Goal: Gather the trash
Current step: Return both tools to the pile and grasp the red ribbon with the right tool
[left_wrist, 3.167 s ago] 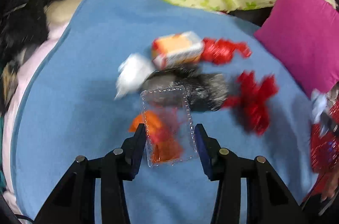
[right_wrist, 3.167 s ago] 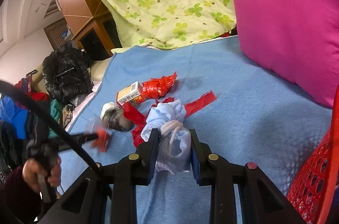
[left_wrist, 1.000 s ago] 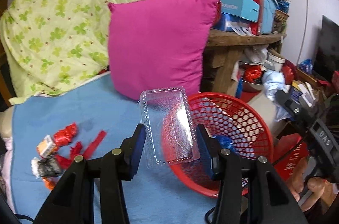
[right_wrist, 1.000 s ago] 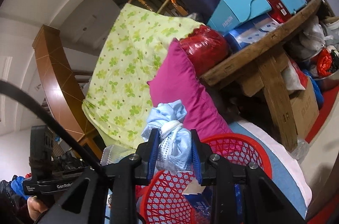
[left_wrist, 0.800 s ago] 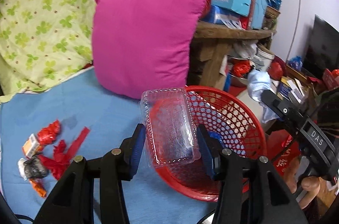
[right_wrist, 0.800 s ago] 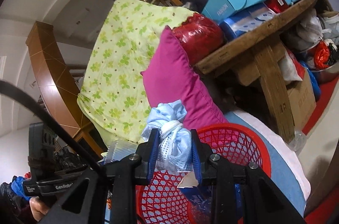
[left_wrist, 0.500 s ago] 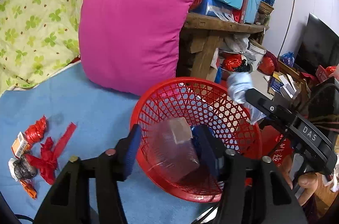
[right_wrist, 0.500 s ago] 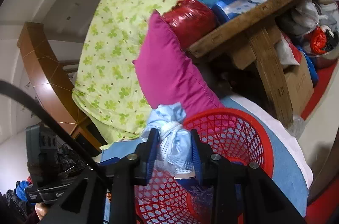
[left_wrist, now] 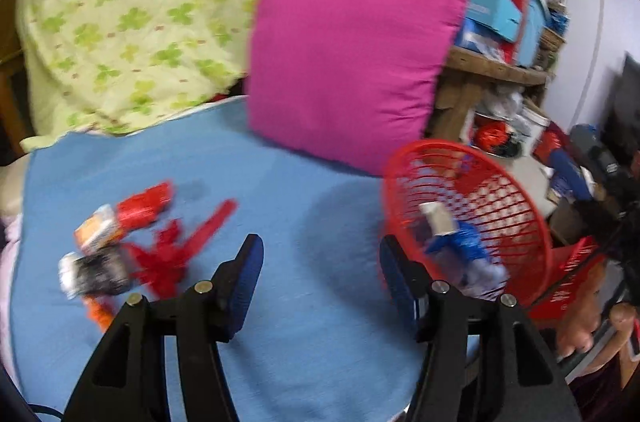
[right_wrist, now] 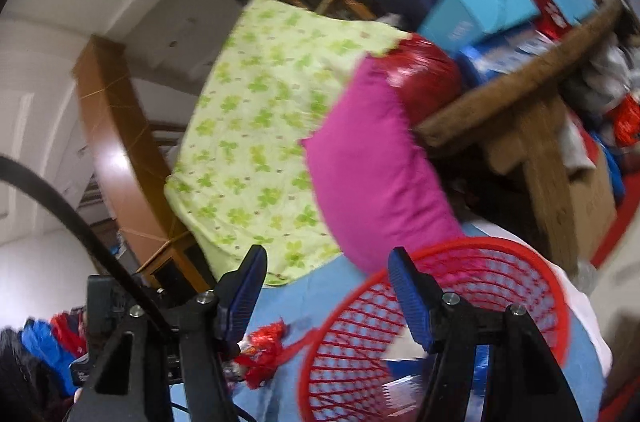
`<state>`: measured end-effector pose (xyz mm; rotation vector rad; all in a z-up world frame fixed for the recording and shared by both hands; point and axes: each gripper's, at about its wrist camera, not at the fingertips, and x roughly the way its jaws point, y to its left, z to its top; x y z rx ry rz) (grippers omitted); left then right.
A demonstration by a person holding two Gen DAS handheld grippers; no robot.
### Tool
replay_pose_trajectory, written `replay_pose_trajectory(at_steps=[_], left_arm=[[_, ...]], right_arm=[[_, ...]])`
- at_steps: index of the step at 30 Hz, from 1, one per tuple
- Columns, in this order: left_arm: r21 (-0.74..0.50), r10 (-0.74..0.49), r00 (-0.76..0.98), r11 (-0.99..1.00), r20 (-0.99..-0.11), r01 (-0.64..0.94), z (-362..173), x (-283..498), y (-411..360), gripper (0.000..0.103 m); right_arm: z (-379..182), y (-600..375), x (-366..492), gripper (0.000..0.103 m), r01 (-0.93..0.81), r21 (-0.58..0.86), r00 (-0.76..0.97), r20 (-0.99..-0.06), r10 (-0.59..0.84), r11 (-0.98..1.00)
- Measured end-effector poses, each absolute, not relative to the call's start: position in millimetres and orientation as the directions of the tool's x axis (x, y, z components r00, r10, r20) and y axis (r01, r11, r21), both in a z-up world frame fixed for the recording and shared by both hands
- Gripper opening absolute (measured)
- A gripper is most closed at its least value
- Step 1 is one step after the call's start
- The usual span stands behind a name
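Right gripper jaws spread, empty (blurred), above red basket lower right; magenta pillow frame centre.

From the left wrist camera we look down and forward over the blue blanket, close above it, with the red basket off to our right and the scattered wrappers to our left. From the right wrist camera we sit low beside the red basket, tilted upward toward the ceiling and the stacked boxes. The 2 views share the basket, the pink pillow and the clover quilt.
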<state>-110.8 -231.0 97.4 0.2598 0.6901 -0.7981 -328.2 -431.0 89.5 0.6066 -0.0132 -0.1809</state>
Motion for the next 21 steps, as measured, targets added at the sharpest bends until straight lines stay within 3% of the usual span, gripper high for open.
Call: replay_pose_trajectory(at_steps=[8,14,21], left_arm=[[0.019,-0.389,0.647,0.848,-0.655,0.529,75.1,-84.0,-105.3,0.066],[-0.001,-0.239,0.688,0.945,-0.685,0.327,47.4,-65.0,-9.0,0.066],[-0.064,-0.22,0.668,0.966,-0.711,0.25,20.1,-54.9,32.0,0.066]], right_arm=[[101.5,-355.7,-289.4,0.067,0.001,0.421,1.0,-0.005,0.001,0.907],[92.6,-297.5,-248.9,0.067,-0.087,0.33,0.987,-0.098,0.126,0.94],[65.7,-256.7,-196.3,0.067,-0.114,0.322,0.937,-0.28,0.21,0.94]])
